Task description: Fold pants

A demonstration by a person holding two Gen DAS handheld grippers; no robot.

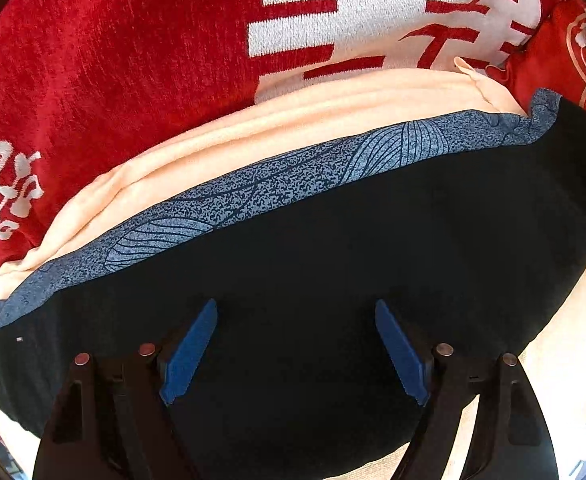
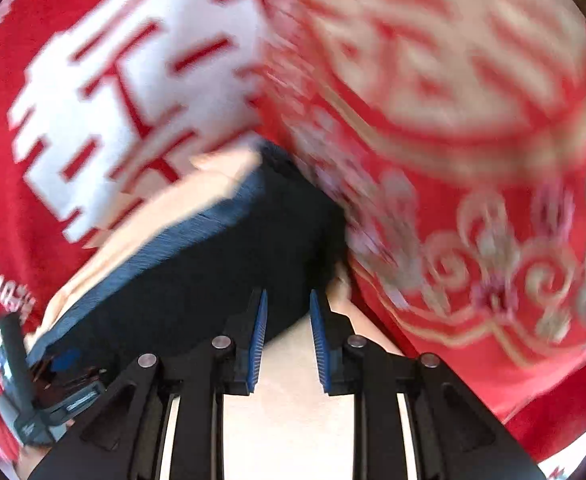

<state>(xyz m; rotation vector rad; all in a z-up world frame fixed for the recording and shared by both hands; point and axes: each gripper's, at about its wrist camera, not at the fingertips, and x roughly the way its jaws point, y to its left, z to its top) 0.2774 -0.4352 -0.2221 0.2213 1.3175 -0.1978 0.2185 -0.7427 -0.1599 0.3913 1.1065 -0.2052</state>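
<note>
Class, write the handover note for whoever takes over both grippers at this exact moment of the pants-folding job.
Left gripper: open wide, empty, just over the dark pants.
Right gripper: jaws a little apart, nothing between them, at the pants' near edge; that view is motion-blurred.
Pants: a compact dark bundle with a blue patterned band along its far edge, lying on a peach cloth over a red blanket.
Done: pants look folded at least once.
Left: check for a further fold, square the edges.

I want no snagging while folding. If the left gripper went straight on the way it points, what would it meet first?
Most likely the black pants: the open left gripper hangs right over them, nothing between. Depth is unclear.
</note>
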